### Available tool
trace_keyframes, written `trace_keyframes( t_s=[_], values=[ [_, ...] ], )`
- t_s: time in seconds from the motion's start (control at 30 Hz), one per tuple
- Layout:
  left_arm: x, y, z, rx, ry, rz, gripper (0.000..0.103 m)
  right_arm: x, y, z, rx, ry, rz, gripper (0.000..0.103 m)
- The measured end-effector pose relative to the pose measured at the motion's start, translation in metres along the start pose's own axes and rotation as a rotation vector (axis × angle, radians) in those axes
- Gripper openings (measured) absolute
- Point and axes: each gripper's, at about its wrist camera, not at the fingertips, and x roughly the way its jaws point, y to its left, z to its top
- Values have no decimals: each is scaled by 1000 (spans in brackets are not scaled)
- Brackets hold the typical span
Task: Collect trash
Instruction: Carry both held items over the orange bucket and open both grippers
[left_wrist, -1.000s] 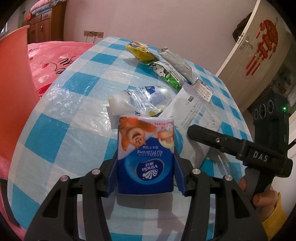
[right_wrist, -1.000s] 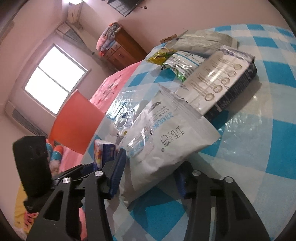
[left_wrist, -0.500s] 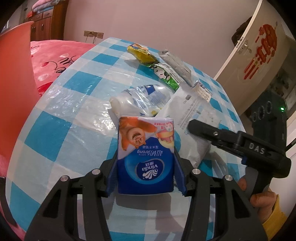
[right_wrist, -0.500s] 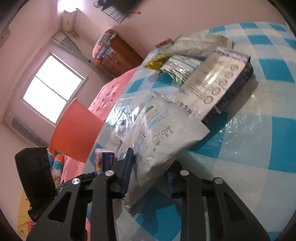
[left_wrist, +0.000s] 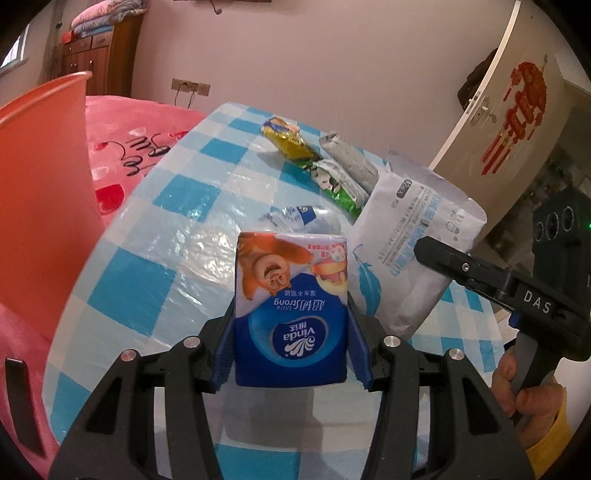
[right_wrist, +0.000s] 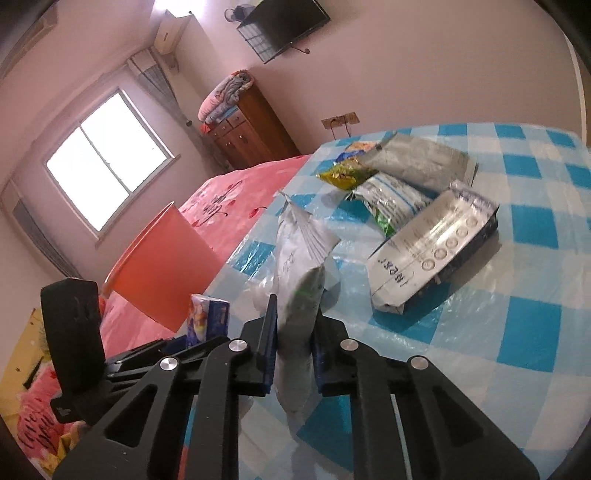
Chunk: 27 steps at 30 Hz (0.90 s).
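Blue-and-white checked oilcloth covers the table (left_wrist: 140, 280), and on it the trash lies scattered. The left gripper (left_wrist: 291, 325) has its jaws part-way apart and pressed against both sides of a blue tissue pack (left_wrist: 291, 306), held upright just above the cloth. In the left wrist view, at three o'clock from that pack, the right gripper (left_wrist: 428, 251) pinches a white plastic bag (left_wrist: 413, 236) whose printed face stands up off the table; a hand (left_wrist: 524, 391) in a yellow cuff grips its handle. In the right wrist view the right gripper (right_wrist: 293, 332) has just been closing and its jaws sit nearly together, squeezing the bag (right_wrist: 299, 258) into a narrow fold that rises toward twelve o'clock. Beyond the bag, at about one o'clock, lie a grey carton (right_wrist: 436, 251), a green-edged wrapper (right_wrist: 391, 199), a yellow wrapper (right_wrist: 343, 173) and a silver pouch (right_wrist: 421, 158), bunched together. An orange bin (right_wrist: 162, 262) stands off the table's edge at ten o'clock, beside a pink bedspread (right_wrist: 229, 199).
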Motion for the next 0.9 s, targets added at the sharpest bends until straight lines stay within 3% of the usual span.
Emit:
trace_keyframes(
  t_s=[0.27, 0.57, 0.9],
  values=[
    [-11, 2, 6, 13, -29, 2, 53, -16, 12, 8, -23, -32, -7, 17],
    [-56, 5, 29, 39, -139, 21, 53, -35, 43, 41, -69, -97, 34, 17],
    [-126, 48, 61, 0, -297, 160, 53, -18, 113, 89, -199, -115, 153, 17]
  ],
)
